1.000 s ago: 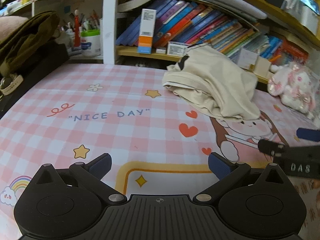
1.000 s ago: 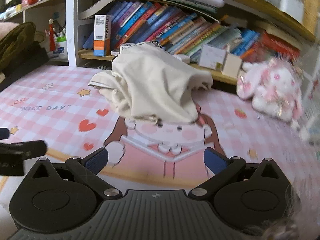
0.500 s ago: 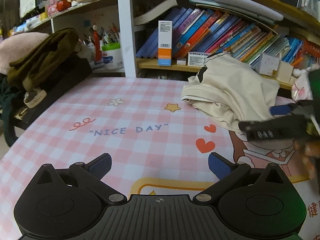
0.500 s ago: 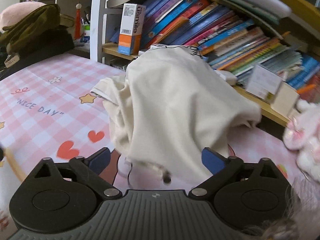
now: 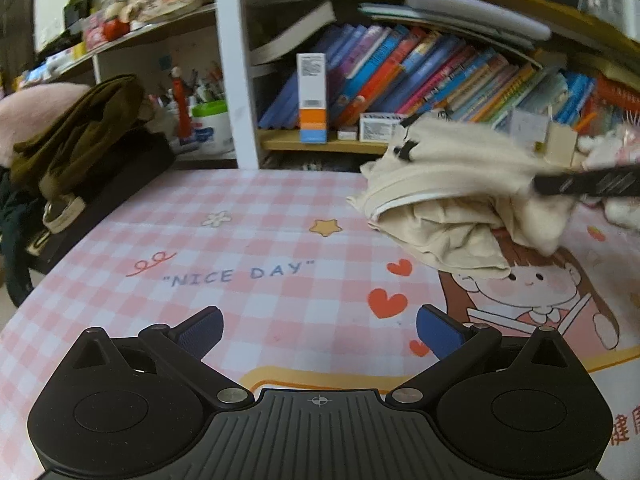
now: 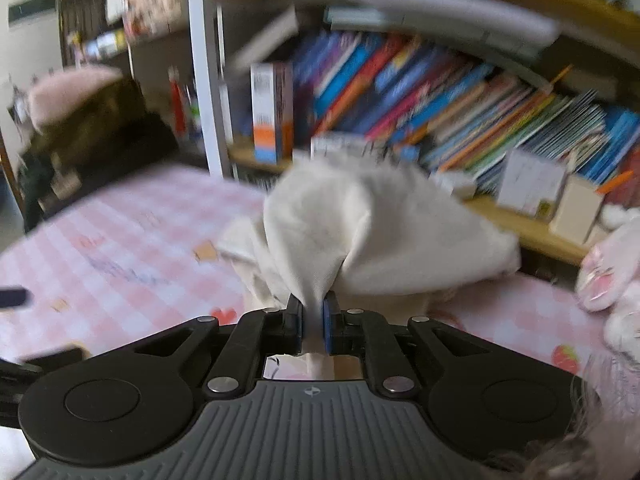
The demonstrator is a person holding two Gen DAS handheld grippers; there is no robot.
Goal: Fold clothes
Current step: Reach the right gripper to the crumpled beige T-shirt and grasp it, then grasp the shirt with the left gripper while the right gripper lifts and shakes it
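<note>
A crumpled cream garment [image 5: 452, 196] lies at the far right of the pink checked table mat [image 5: 240, 248], in front of the bookshelf. My right gripper [image 6: 313, 312] is shut on a fold of the cream garment [image 6: 360, 232] and lifts it into a peak. In the left wrist view the right gripper [image 5: 536, 186] reaches in from the right edge, its tips at the cloth. My left gripper [image 5: 319, 330] is open and empty above the near part of the mat, well short of the garment.
A bookshelf [image 5: 420, 80] full of books runs along the back. A dark olive bag and clothes [image 5: 76, 144] sit at the left edge. A pink plush toy [image 6: 612, 264] lies at the right, next to the garment.
My right gripper moved in to the garment, shut on a fold and raised it. My left gripper stayed open and shifted a little, so its view points further left and toward the shelf.
</note>
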